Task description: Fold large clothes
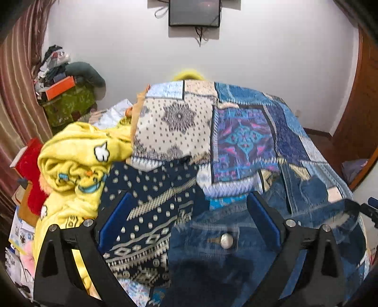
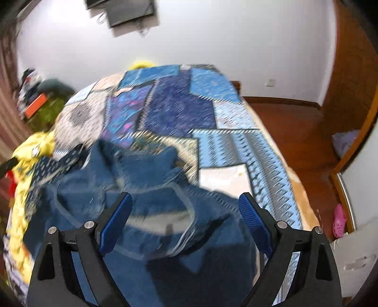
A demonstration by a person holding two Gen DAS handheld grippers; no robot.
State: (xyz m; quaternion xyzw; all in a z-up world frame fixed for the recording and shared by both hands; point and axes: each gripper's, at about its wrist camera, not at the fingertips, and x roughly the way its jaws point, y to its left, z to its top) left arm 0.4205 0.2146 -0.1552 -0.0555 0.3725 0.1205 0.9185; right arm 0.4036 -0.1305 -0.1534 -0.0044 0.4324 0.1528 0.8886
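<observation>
A pair of blue denim jeans (image 1: 224, 255) lies crumpled on the bed, its waistband with a silver button (image 1: 226, 240) facing me in the left wrist view. My left gripper (image 1: 190, 200) is open just above the waistband, holding nothing. In the right wrist view the jeans (image 2: 146, 189) lie bunched below my right gripper (image 2: 185, 199), which is open and empty. That view is blurred by motion. A navy patterned garment (image 1: 146, 212) lies beside the jeans on the left.
The bed carries a blue patchwork quilt (image 2: 179, 111). A yellow blanket (image 1: 73, 160) is heaped at the left with red items (image 1: 33, 170) and clutter beyond. Wooden floor (image 2: 300, 132) and a pink shoe (image 2: 339, 220) lie to the right. A screen (image 1: 195, 13) hangs on the wall.
</observation>
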